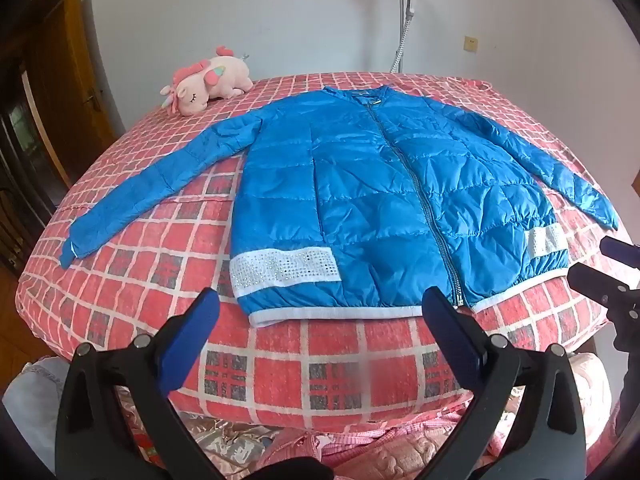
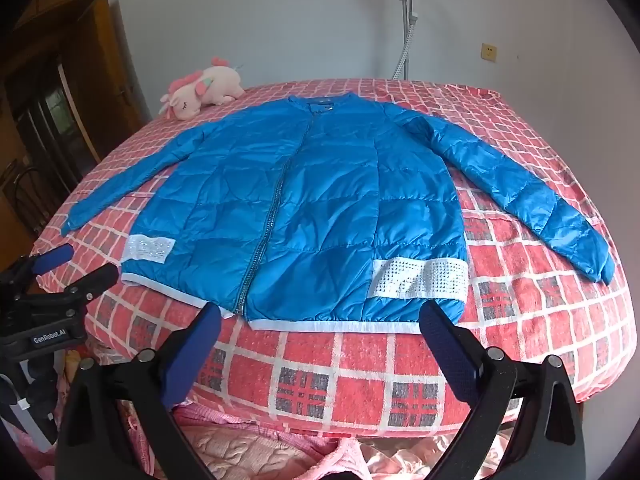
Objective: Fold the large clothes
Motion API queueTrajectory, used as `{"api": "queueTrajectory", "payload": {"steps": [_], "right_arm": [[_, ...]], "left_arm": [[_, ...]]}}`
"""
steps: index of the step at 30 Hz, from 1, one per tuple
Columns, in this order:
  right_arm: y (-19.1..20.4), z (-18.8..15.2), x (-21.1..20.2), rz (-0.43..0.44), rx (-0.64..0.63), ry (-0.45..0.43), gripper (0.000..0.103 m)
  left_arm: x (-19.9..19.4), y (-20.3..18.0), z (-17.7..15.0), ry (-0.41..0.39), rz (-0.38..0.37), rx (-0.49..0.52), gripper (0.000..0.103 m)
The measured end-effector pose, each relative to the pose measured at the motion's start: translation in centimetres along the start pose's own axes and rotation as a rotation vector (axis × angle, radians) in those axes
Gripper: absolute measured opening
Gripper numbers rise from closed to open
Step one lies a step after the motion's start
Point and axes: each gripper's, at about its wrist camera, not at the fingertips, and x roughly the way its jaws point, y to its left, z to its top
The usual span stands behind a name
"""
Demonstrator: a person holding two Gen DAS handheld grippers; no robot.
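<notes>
- The words "GenRobot.AI" are in white on the black body of the left gripper point(image 2: 76, 268), low at the left in the right wrist view

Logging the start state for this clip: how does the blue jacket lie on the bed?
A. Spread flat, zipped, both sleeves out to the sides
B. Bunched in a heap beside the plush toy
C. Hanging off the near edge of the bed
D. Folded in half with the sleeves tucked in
A: the blue jacket lies flat on the bed, zip closed, with a sleeve stretched out to each side.
</notes>
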Motion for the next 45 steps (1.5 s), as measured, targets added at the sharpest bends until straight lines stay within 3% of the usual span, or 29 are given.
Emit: {"api": "queueTrajectory", "payload": {"steps": [45], "right_arm": [[0.20,0.25,-0.09,-0.006,-0.009,-0.006,0.099]], "left_arm": [[0.00,0.35,0.10,-0.009,0.011,-0.003,0.100]]}}
